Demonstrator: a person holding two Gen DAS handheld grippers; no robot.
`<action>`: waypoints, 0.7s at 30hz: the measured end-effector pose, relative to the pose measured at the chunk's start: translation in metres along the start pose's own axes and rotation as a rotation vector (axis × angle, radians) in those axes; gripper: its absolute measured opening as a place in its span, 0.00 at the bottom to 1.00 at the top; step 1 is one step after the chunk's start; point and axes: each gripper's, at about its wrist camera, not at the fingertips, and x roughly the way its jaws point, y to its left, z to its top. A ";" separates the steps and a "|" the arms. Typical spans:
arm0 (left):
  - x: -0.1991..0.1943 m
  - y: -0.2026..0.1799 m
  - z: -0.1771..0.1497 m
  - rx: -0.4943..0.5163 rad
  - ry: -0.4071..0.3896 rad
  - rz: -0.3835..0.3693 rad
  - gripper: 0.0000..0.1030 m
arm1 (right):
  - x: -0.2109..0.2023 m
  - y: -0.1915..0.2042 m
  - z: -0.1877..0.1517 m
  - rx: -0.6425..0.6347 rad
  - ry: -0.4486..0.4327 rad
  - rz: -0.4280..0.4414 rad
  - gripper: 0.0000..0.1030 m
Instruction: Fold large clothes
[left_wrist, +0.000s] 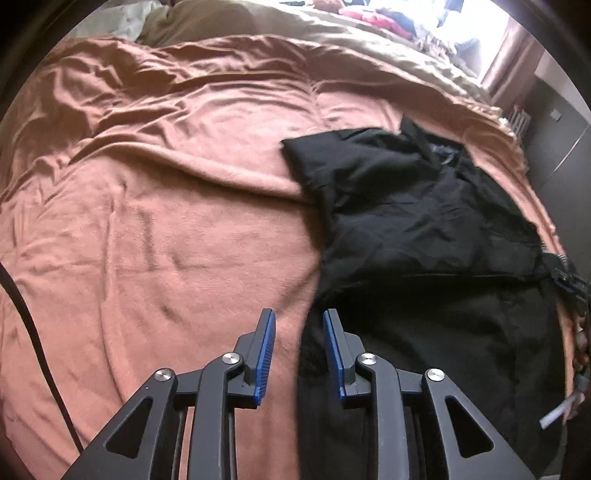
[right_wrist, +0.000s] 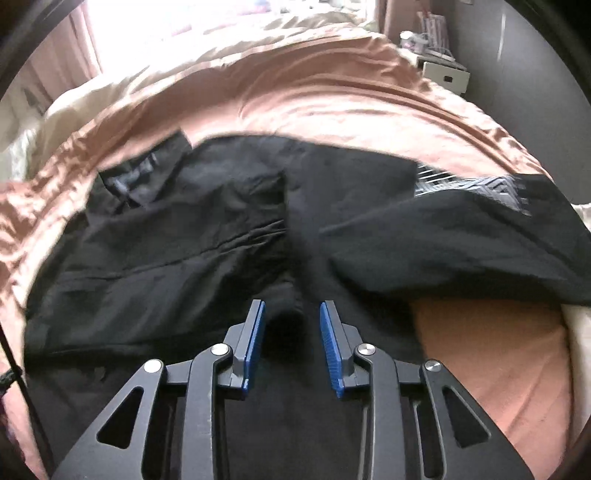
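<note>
A large black garment (left_wrist: 424, 236) lies rumpled on the rust-coloured bedspread (left_wrist: 147, 221), filling the right half of the left wrist view. My left gripper (left_wrist: 299, 317) is open and empty, its fingers straddling the garment's left edge near me. In the right wrist view the same garment (right_wrist: 207, 229) spreads across the middle, with a patterned lining (right_wrist: 472, 188) showing at its far right. My right gripper (right_wrist: 291, 310) is open and empty above the garment's near middle, over a dark fold.
The bedspread (right_wrist: 332, 96) runs wrinkled to the far side, with a cream sheet (right_wrist: 88, 99) beyond it. A pile of coloured clothes (left_wrist: 373, 16) lies by the bright window. A white box (right_wrist: 445, 75) stands at the far right by a grey wall.
</note>
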 end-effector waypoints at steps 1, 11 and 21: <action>-0.006 -0.003 -0.002 -0.008 -0.003 -0.013 0.41 | -0.012 -0.014 -0.002 0.015 -0.024 0.010 0.28; -0.052 -0.068 -0.005 0.023 -0.100 -0.061 0.68 | -0.058 -0.160 -0.045 0.272 -0.087 0.074 0.68; -0.051 -0.127 0.009 -0.005 -0.128 -0.079 0.70 | -0.054 -0.236 -0.075 0.498 -0.132 0.179 0.68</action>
